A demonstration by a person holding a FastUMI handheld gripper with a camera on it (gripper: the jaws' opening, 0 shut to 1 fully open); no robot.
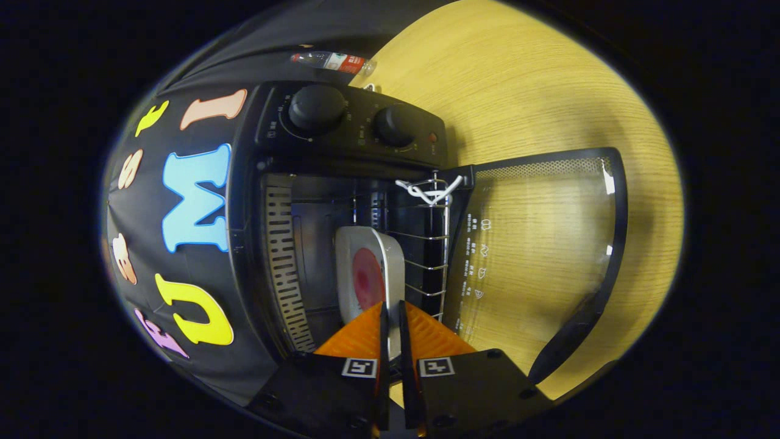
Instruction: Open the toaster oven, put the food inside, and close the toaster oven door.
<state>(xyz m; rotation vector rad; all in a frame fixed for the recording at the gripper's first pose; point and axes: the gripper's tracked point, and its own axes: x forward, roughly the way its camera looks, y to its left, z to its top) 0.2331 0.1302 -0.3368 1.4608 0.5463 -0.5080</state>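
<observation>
The view is rolled on its side. The black toaster oven point(341, 131) stands on the wooden table point(518, 91) with its glass door point(548, 244) swung fully open, the door handle point(573, 329) at its far edge. A white plate point(359, 256) with a round red piece of food point(368, 280) is inside the cavity, beside the wire rack point(426, 244). My gripper point(393, 323) is shut on the plate's near rim, its orange fingers point(359, 338) at the oven's mouth. The plate's near part is hidden behind the fingers.
Two black knobs point(317, 108) sit on the oven's control panel. A slotted metal wall point(283, 268) lines the cavity. A plastic bottle point(332, 61) lies on the table beyond the oven. The booth's black cloth point(195, 292) hangs close behind the oven.
</observation>
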